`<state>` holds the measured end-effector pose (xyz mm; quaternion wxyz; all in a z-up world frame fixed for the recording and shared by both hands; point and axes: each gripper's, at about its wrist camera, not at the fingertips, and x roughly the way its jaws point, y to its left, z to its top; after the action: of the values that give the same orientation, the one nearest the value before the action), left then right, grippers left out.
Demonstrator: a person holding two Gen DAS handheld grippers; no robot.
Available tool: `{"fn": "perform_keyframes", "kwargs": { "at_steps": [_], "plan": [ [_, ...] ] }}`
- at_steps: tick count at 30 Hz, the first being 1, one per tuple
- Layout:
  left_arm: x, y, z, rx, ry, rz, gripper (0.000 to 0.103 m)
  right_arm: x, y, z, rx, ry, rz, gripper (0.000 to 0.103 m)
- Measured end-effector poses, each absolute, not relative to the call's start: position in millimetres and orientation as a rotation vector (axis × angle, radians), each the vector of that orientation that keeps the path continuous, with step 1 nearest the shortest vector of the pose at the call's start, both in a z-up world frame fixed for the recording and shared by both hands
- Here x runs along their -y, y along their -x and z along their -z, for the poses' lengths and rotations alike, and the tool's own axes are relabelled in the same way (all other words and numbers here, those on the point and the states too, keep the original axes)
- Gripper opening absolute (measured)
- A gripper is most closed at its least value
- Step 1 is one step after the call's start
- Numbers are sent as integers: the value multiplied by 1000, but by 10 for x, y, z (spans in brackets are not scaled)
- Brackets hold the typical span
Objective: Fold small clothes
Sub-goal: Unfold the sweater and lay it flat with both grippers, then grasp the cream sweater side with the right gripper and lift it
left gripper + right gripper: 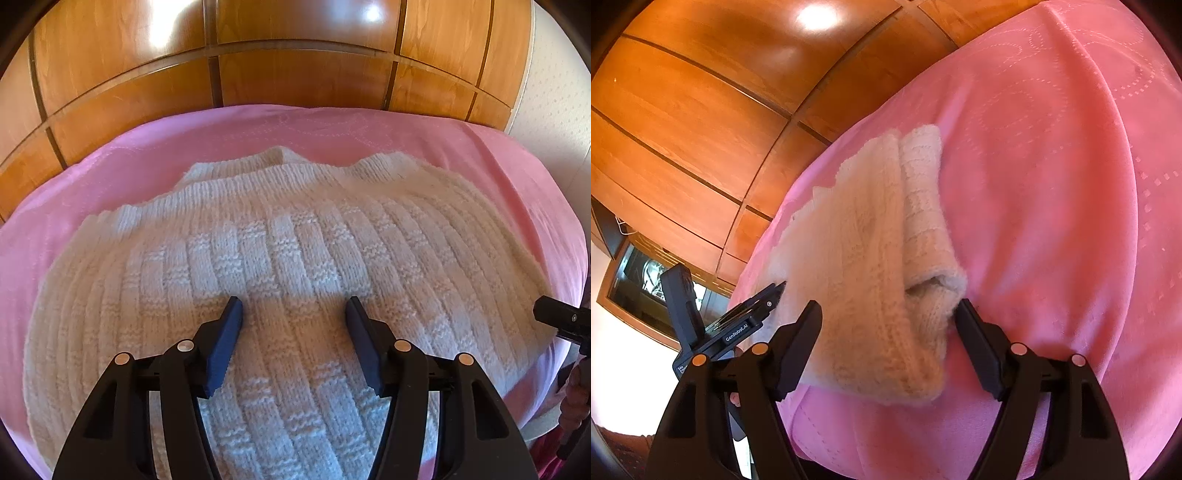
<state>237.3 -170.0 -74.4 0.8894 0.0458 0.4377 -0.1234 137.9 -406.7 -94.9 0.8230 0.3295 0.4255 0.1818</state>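
Cream knitted sweater fills the centre of the left wrist view, lying on a pink bedspread before wooden panelling; its lower edge is cut off behind the left gripper, whose blue-padded fingers stand apart above the knit, clasping nothing. At the right edge only a tip of the right gripper shows. In the right wrist view the sweater runs diagonally, folded lengthwise, its near end lying between the spread jaws of the right gripper; whether the pads touch it is unclear. The left gripper enters at lower left, its jaws hidden.
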Motion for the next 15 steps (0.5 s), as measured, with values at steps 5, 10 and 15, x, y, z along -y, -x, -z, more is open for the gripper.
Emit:
{"fn": "perform_keyframes", "kwargs": {
  "at_steps": [5,10,15],
  "plan": [
    [1683,-2342,686,-905,-70,249,57,4012,-1406,939,-941,-673,-346,54],
    [1601,-2266,589,-887,-29,247,56,3992,-1414,981,-963,-675,-327,35],
    [1518,-2138,488,-859,-20,243,57,3918,-1444,932,-991,-657,-324,27]
  ]
}}
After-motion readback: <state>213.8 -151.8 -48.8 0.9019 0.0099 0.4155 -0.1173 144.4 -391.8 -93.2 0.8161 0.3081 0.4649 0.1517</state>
